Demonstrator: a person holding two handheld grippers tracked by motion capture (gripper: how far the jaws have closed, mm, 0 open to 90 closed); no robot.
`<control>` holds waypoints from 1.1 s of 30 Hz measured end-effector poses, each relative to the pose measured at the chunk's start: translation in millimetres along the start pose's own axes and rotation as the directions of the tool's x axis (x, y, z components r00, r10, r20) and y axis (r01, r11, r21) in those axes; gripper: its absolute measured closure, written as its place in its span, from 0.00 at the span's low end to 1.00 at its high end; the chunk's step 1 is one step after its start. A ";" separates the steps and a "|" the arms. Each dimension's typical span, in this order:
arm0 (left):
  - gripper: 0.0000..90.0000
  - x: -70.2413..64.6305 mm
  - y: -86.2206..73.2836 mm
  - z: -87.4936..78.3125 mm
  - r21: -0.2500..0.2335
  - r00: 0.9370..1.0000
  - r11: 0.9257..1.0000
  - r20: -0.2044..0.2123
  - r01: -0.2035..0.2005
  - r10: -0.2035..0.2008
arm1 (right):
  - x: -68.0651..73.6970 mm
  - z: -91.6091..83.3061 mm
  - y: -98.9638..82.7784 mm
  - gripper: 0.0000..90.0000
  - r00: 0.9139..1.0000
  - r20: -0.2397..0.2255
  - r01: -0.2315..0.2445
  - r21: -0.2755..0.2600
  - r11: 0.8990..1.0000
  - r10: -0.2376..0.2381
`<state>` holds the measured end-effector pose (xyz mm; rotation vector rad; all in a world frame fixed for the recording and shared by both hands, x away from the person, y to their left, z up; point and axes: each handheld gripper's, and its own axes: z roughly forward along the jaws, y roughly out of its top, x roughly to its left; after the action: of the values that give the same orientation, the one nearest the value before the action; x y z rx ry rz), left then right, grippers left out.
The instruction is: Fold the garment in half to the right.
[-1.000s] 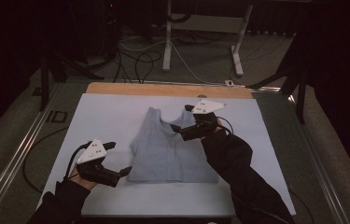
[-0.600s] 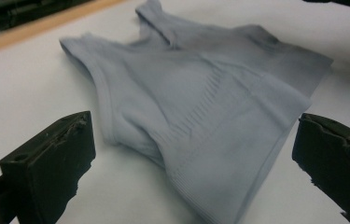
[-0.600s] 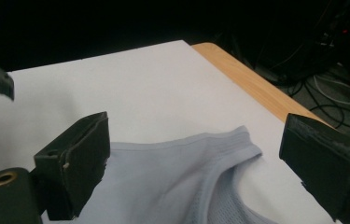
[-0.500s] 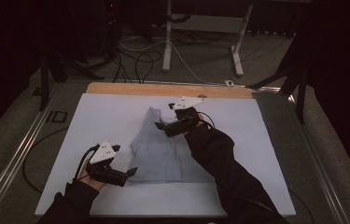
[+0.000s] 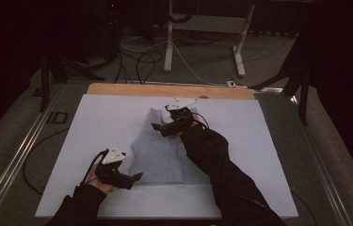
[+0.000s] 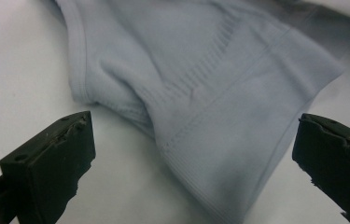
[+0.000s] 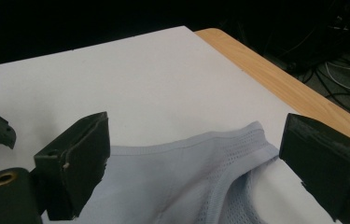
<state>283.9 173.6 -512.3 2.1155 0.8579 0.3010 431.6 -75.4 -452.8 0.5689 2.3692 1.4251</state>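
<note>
I see a pale blue tank top (image 5: 162, 153) lying flat mid-counter (image 5: 103, 122), with no label or print readable on it. My left tool (image 5: 136, 177) sits spread at its lower hem corner; my right tool (image 5: 157, 127) is spread over a shoulder strap (image 7: 252, 135).

High view dim, surroundings near black; gripper views brighter, close cloth soft, jaws slightly blurred.

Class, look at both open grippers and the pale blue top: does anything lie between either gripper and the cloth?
Nothing visible does. The left gripper faces the pale blue top at its hem corner; the right gripper faces a shoulder strap. Only bare white board surrounds it.
</note>
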 end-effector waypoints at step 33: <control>0.75 -24.8 -1.2 20.1 0.200 0.997 0.977 0.043 -0.067 0.059 | -2.8 21.7 3.3 0.10 1.000 -0.012 -0.001 0.025 1.000 0.001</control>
<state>274.6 145.5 -524.1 2.3322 0.8303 0.2141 444.6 -58.8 -459.5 0.5694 2.3993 1.4057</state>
